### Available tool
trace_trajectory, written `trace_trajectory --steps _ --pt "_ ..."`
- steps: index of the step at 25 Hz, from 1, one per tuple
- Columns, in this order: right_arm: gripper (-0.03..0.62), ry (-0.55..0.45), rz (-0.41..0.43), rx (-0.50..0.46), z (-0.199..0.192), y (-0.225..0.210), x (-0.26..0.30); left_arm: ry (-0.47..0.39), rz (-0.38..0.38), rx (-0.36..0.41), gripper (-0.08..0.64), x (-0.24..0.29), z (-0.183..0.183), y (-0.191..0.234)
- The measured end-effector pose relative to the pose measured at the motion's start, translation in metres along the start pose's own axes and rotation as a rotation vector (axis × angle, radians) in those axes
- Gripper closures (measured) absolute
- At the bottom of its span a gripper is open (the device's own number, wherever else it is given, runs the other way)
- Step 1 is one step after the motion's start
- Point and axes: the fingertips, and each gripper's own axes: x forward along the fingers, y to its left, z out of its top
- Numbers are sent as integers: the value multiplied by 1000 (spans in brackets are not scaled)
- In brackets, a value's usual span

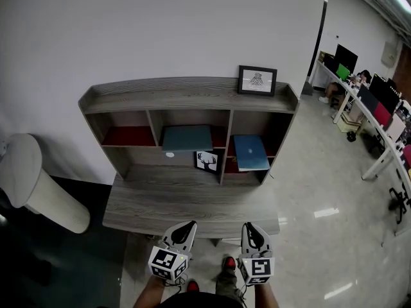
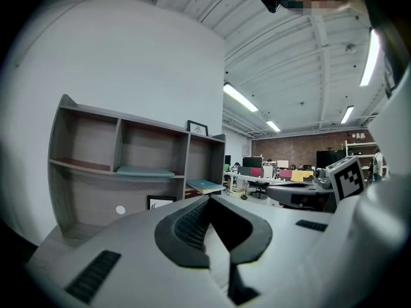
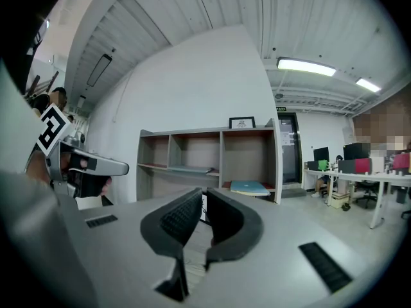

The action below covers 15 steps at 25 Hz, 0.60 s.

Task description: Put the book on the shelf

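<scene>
A grey wooden desk [image 1: 180,204] carries a shelf unit [image 1: 189,95] with three compartments. One teal book [image 1: 187,137] lies flat in the middle compartment, and a blue book [image 1: 250,151] lies in the right one. Both grippers hover side by side off the desk's front edge, well short of the books. My left gripper [image 1: 183,231] is shut with nothing in it; its jaws meet at the tips in the left gripper view [image 2: 207,201]. My right gripper [image 1: 252,233] holds nothing, and its jaws stand almost together in the right gripper view [image 3: 204,193].
A framed picture [image 1: 257,80] stands on top of the shelf unit, and a small deer picture [image 1: 206,161] leans below the middle compartment. A red item [image 1: 128,135] fills the left compartment. A white cylinder [image 1: 38,181] stands left of the desk. Office desks with monitors [image 1: 372,108] line the right.
</scene>
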Motion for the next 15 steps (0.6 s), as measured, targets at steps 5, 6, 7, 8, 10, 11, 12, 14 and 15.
trace_trajectory --steps 5,6,7,8,10,11,12,14,15 --pt "548 1 -1 -12 3 -2 2 -9 7 2 554 3 5 3" --pt "548 2 -2 -11 3 -3 3 -9 6 2 554 4 6 4" --pt "548 2 -2 -9 3 -4 4 -9 6 3 554 5 6 4" --pt "548 2 -2 -6 4 -5 5 -9 6 4 554 6 6 5" --pt "548 0 -2 -1 4 -7 7 -10 6 5 554 8 7 6" --pt "548 0 -2 -1 4 -7 7 -10 6 6 554 8 7 6" --pt "548 1 -3 -2 4 -7 8 -9 5 7 554 8 7 6" --pt "548 0 1 -3 4 -6 9 -8 6 7 554 8 7 7" --pt "548 0 4 -4 4 -5 10 -8 7 7 554 8 6 8"
